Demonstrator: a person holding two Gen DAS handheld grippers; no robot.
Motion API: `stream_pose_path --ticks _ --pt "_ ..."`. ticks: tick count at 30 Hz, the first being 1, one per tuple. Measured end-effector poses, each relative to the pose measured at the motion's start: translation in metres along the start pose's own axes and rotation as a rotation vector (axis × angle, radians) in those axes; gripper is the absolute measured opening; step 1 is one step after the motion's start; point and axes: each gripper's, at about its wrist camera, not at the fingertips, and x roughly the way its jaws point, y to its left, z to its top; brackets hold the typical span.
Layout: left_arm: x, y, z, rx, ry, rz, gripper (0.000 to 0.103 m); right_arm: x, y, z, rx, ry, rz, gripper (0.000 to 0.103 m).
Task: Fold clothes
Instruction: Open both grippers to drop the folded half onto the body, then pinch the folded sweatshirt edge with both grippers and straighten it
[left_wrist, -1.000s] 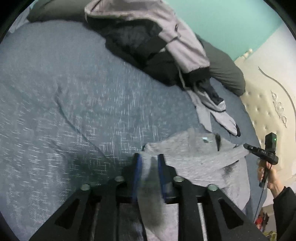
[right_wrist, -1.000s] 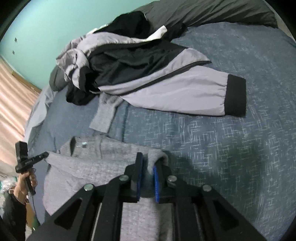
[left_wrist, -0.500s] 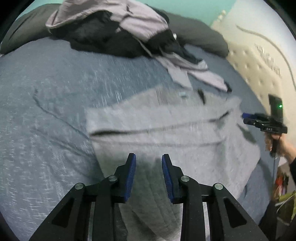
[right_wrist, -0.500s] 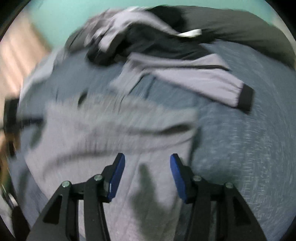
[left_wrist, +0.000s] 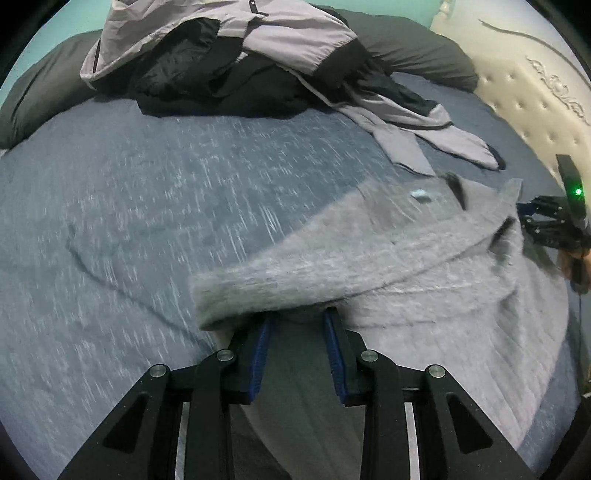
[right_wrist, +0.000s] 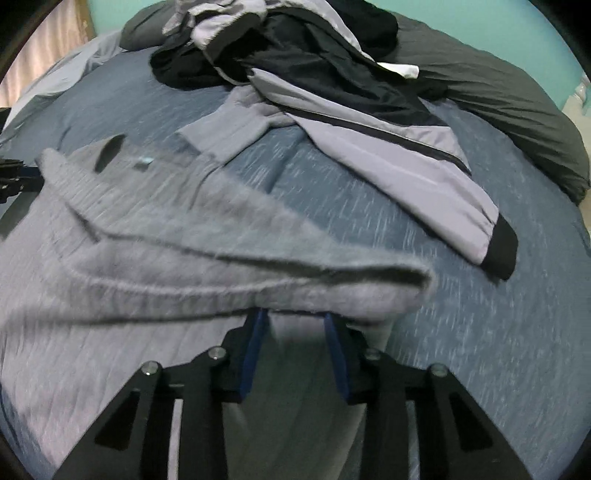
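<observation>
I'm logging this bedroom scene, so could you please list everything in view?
Grey knit garment: one, light grey, spread on the bed in front of both grippers, its near edge folded over.
Jacket: one, lilac-grey and black, heaped at the far side of the bed, one black-cuffed sleeve stretched out.
Bedspread: one, blue-grey, beneath all the clothes.
Pillow: dark grey, behind the heap; count unclear.
Headboard: one, cream, tufted, at the right edge of the left wrist view.
Wall: teal, behind the bed.
Left gripper: black with blue pads, open, tips under the folded edge.
Right gripper: same colours, open, jaws just narrowed, tips likewise covered.
</observation>
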Motion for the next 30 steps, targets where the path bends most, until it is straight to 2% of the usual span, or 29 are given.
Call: stream_pose_path --ticks 1,5,9,11,12,14,17,19,21,22,27,28,29,30 --pt "0.002 0.003 0.006 -0.004 0.003 0.005 0.032 0.003 -0.002 0.006 0.002 0.004 -0.005 0.027" --pt "0.007 0.015 0.028 -0.03 0.001 0.028 0.032 0.008 -0.015 0.029 0.021 0.005 -0.041 0.024" --pt "-0.001 0.044 0.046 -0.209 -0.064 -0.059 0.031 0.009 -0.035 0.047 0.095 -0.003 -0.073 0.025" --pt "-0.015 0.052 0.047 -0.252 -0.119 -0.098 0.031 0.004 -0.049 0.05 0.155 -0.02 -0.065 0.024" --pt "-0.019 0.054 0.044 -0.246 -0.128 -0.089 0.032 0.001 -0.055 0.049 0.183 -0.032 -0.059 0.024" --pt "-0.026 0.057 0.038 -0.225 -0.14 -0.063 0.032 -0.007 -0.067 0.042 0.236 -0.058 -0.024 0.026" --pt "-0.021 0.061 0.022 -0.207 -0.102 -0.052 0.032 -0.015 -0.087 0.023 0.326 -0.085 0.018 0.027" --pt "-0.014 0.065 0.014 -0.217 -0.082 -0.051 0.032 -0.015 -0.099 0.008 0.399 -0.085 0.114 0.031" --pt "-0.006 0.068 0.006 -0.23 -0.062 -0.051 0.038 -0.01 -0.104 -0.003 0.438 -0.063 0.187 0.034" --pt "-0.004 0.069 0.004 -0.235 -0.061 -0.056 0.046 -0.01 -0.101 -0.006 0.433 -0.064 0.194 0.035" --pt "0.005 0.065 0.001 -0.209 -0.065 -0.069 0.045 -0.009 -0.085 -0.001 0.363 -0.068 0.225 0.036" --pt "0.006 0.065 0.001 -0.209 -0.066 -0.078 0.04 -0.007 -0.081 0.001 0.339 -0.059 0.208 0.036" --pt "0.007 0.065 0.001 -0.209 -0.067 -0.089 0.028 -0.004 -0.077 0.004 0.314 -0.049 0.19 0.036" --pt "0.008 0.066 0.0 -0.215 -0.07 -0.098 0.023 -0.004 -0.074 0.005 0.296 -0.052 0.187 0.035"
